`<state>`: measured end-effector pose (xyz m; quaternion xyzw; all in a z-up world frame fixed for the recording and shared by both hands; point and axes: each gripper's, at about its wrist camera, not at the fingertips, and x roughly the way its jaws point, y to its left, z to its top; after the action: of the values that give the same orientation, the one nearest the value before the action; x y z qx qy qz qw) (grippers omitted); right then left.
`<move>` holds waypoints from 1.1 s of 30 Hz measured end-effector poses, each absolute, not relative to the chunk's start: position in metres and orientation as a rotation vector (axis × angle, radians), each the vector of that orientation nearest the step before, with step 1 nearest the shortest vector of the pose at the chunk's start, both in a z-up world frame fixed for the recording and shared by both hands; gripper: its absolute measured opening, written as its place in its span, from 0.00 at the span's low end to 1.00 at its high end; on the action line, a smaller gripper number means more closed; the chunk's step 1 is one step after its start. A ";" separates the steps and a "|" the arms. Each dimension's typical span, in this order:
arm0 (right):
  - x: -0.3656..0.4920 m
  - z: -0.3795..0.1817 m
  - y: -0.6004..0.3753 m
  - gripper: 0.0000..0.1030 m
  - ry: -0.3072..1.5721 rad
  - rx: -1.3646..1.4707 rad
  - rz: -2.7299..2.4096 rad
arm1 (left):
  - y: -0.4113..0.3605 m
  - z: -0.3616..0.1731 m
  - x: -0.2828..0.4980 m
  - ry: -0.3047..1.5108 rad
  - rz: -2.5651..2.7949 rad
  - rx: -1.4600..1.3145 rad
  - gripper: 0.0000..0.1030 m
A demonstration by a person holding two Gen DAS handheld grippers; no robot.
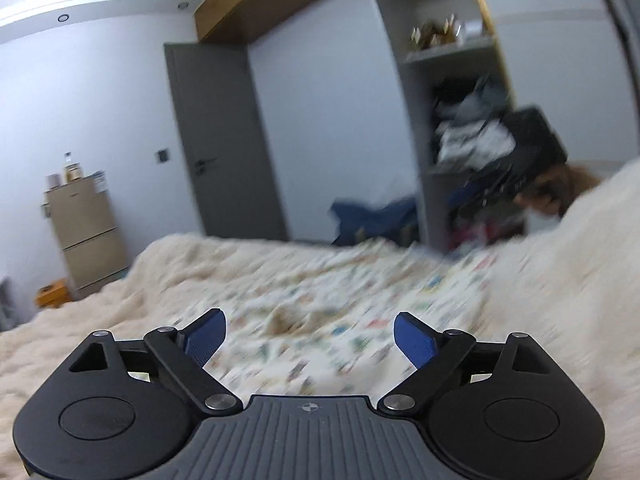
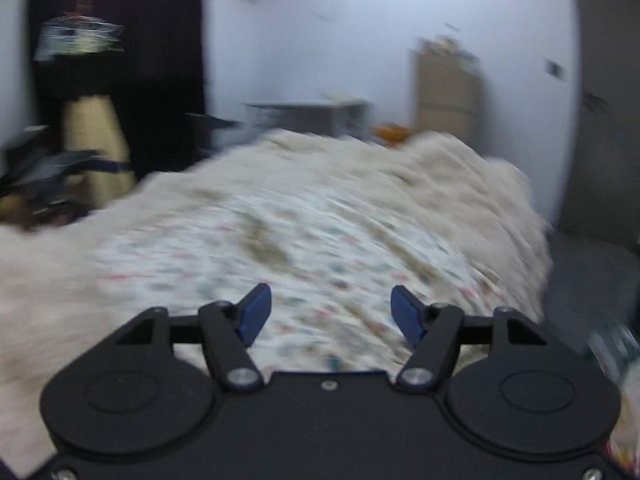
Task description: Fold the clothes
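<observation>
A white garment with small coloured prints (image 1: 320, 304) lies spread on a fluffy cream blanket (image 1: 100, 312); both views are motion-blurred. My left gripper (image 1: 310, 326) hovers open just above the garment's near part, blue pads apart, nothing between them. In the right wrist view the same printed garment (image 2: 280, 248) lies ahead on the cream blanket (image 2: 360, 164), with a brownish crumpled fold near its middle. My right gripper (image 2: 331, 300) is open over its near edge and holds nothing. The right gripper (image 1: 516, 168) also shows in the left wrist view, blurred, held by a hand at the far right.
Beyond the bed stand a grey door (image 1: 224, 140), a small beige fridge (image 1: 88, 236) and an open shelf unit stuffed with clothes (image 1: 468, 128). A blue cloth (image 1: 372, 220) lies past the bed's far edge. In the right view, a beige cabinet (image 2: 444, 92) and grey floor (image 2: 588, 280) appear.
</observation>
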<state>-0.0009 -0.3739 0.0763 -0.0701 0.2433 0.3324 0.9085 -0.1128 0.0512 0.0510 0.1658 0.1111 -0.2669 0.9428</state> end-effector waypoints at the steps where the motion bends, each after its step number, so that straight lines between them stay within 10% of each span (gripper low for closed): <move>1: 0.004 0.069 -0.371 0.66 0.520 -0.144 0.667 | 0.048 0.048 -0.114 0.229 -0.558 0.358 0.88; 6: 0.001 0.034 -0.361 1.00 0.540 -0.216 0.661 | 0.039 0.041 -0.118 0.224 -0.557 0.403 1.00; 27: -0.002 0.008 -0.342 1.00 0.656 -0.295 0.699 | 0.027 0.022 -0.097 0.298 -0.565 0.434 1.00; 33: -0.012 0.030 -0.360 0.81 0.518 -0.350 0.717 | 0.033 0.014 -0.108 0.181 -0.569 0.479 1.00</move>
<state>-0.0119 -0.3598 0.0297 -0.1684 0.2493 0.3449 0.8891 -0.1079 0.0334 0.0142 0.2335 0.0884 -0.2777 0.9276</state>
